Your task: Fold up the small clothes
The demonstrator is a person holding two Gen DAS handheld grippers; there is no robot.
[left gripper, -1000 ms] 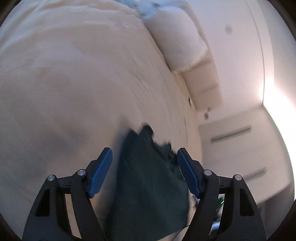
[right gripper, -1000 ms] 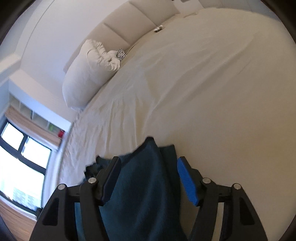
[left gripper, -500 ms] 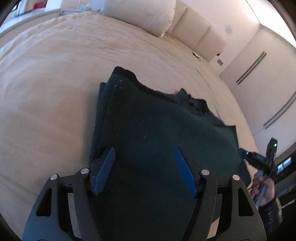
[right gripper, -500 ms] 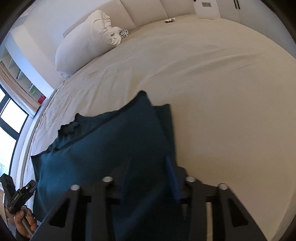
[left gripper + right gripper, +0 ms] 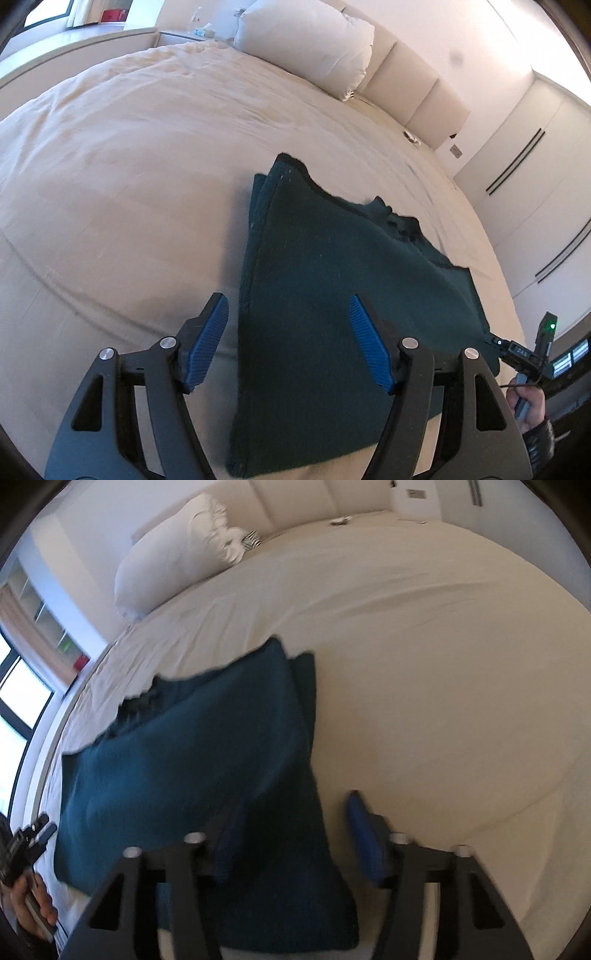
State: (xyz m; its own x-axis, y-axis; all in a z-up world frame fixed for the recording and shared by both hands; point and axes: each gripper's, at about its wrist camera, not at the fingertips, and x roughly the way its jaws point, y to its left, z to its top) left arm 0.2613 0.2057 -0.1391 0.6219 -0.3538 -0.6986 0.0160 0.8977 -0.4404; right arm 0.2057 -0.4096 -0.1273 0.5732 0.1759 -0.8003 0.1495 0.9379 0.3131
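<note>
The fingers (image 5: pixel 364 341) of the left gripper (image 5: pixel 290 341) stand wide apart, blue pads facing each other, gripping nothing. The dark teal garment (image 5: pixel 325 295) lies flat on the bed (image 5: pixel 122 177) below them: its left fold edge runs up between the two fingers, the left finger hanging over bare sheet just beside that edge and the right finger over the cloth itself. The garment is folded into a rough rectangle near the foot edge of the bed, with a pointed corner towards the pillow (image 5: pixel 306 44) at the head edge and a ragged, bunched border along its far side.

The fingers (image 5: pixel 364 836) of the right gripper (image 5: pixel 288 842) stand at a middling gap and have just been opening. The garment (image 5: pixel 192 760) reaches between them: the left finger sits over or against the cloth, blurred and dark, so contact there cannot be told, while the right finger hangs over bare sheet just beside the garment's right edge. The pads do not press the cloth between them. The pillow (image 5: pixel 173 550) lies at the bed's (image 5: pixel 443 664) head edge, well apart from the garment.
</note>
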